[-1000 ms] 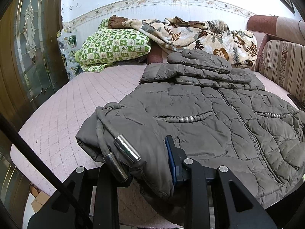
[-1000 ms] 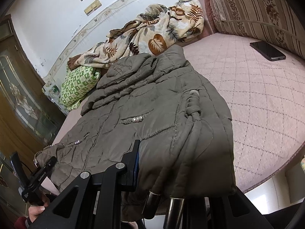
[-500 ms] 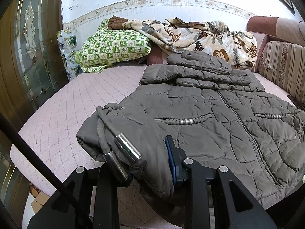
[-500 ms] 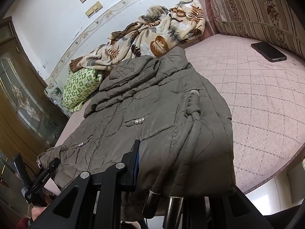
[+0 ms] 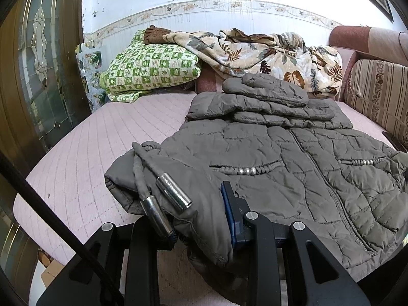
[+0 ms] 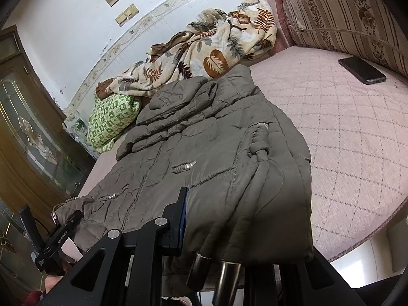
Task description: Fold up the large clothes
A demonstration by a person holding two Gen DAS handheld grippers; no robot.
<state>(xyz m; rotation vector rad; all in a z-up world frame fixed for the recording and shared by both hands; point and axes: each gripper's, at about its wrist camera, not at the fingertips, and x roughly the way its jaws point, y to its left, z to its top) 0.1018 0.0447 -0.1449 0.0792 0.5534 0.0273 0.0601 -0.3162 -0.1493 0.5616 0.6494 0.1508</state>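
Almost nothing has shifted over the last second: both claws keep their hold on the jacket's hem and only the view drifts slightly, so the fold itself is not yet begun.

Nearest the cameras, the left claw [image 5: 201,219] is clenched on the lower left corner of the grey quilted jacket [image 5: 280,158], with bunched fabric pinched between its jaws and two metal drawstring tips [image 5: 173,195] lying just beside it. The right claw [image 6: 216,229] is likewise clamped on the lower right corner of the jacket, with fabric draped over it and two more metal cord ends hanging below. In the right wrist view the left claw shows at the jacket's far corner, with a bit of the person's hand under it.

From that held hem the jacket lies front up across the pink quilted bed [image 5: 84,158], its hood and sleeves heaped at the end farthest from the claws. My reading is that the hem is ready to be lifted and carried toward the hood.

Left of the jacket the bed is bare up to its rounded edge, and right of it there is also open mattress, with a dark phone [image 6: 362,70] well apart near the striped cushion [image 6: 344,12]. Beyond the hood, a green checked pillow [image 5: 153,68] and a leaf-print blanket [image 5: 255,48] crowd the wall, so room there is tight.
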